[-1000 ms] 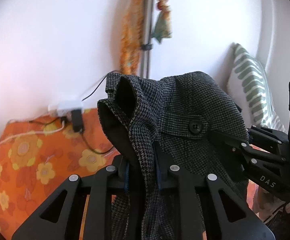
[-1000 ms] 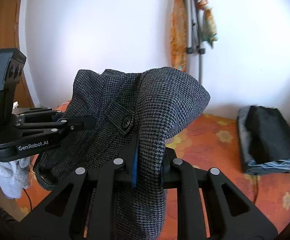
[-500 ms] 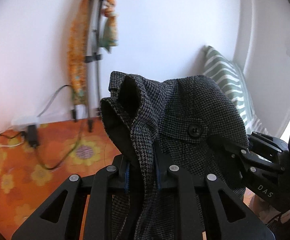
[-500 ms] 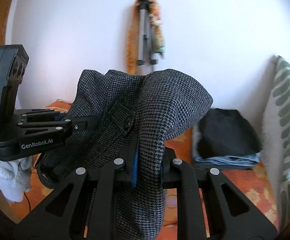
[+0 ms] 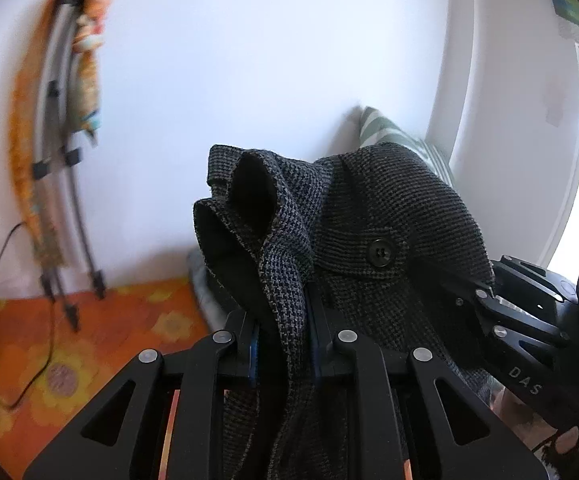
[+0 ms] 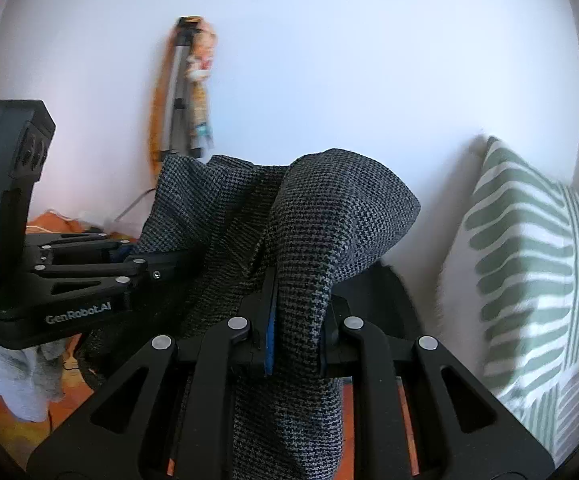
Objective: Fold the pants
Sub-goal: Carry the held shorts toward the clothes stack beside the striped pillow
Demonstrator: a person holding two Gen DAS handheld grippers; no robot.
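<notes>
In the left wrist view, the left gripper (image 5: 283, 344) is closed on a bunch of the pants (image 5: 369, 208), a dark houndstooth fabric. The waist part, with a button (image 5: 378, 253), stands up above the fingers (image 5: 253, 356). The right gripper (image 5: 485, 308) reaches in from the side and pinches the same cloth. Below is an orange flowered bed cover (image 5: 49, 360).

In the right wrist view, the right gripper (image 6: 295, 346) is also clamped on the pants (image 6: 337, 216), which hang over it in the air. The left gripper (image 6: 145, 266) holds the other end. A striped pillow (image 6: 529, 264) is near.

The pants are lifted, not laid out. It seems no neat fold is made; spreading flat and folding are left.
</notes>
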